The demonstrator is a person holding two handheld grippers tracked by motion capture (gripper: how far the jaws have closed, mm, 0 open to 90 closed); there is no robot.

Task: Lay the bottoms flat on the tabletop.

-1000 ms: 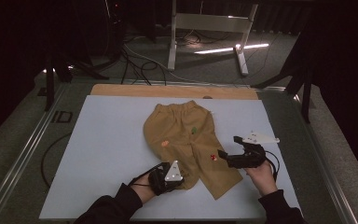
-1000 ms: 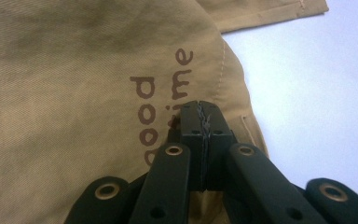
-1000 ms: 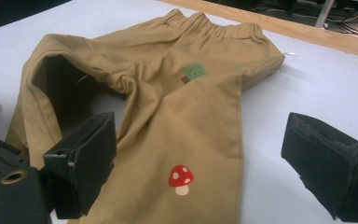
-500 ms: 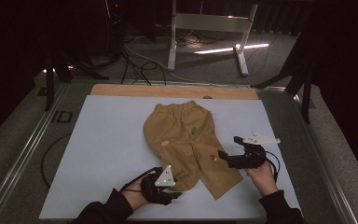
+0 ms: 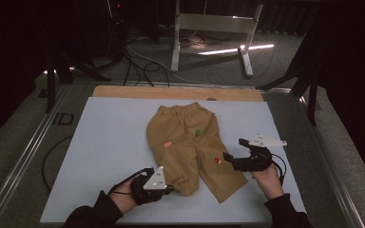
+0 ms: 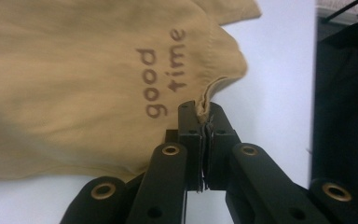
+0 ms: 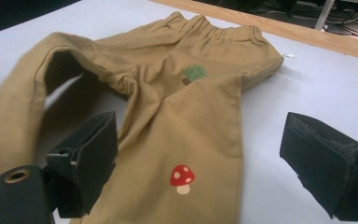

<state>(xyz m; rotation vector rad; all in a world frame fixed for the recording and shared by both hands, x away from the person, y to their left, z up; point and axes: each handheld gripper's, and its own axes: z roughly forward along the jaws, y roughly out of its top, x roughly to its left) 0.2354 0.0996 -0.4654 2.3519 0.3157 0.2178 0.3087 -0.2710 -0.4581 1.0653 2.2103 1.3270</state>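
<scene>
With left gripper [image 5: 171,188] clamped on the hem of the tan trousers [image 5: 190,142] spread mid-table, bring right gripper [image 5: 233,159], jaws wide, onto the other leg's hem before lifting evenly.

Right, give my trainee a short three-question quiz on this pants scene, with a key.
1. True or false: the left gripper is shut on the hem of the tan pants.
2. Which picture is printed nearest the open right gripper: A) mushroom B) car C) star?
3. Fill in: the words by the clamped hem read "good ____".

Key: 1 true; 2 A; 3 time.
</scene>
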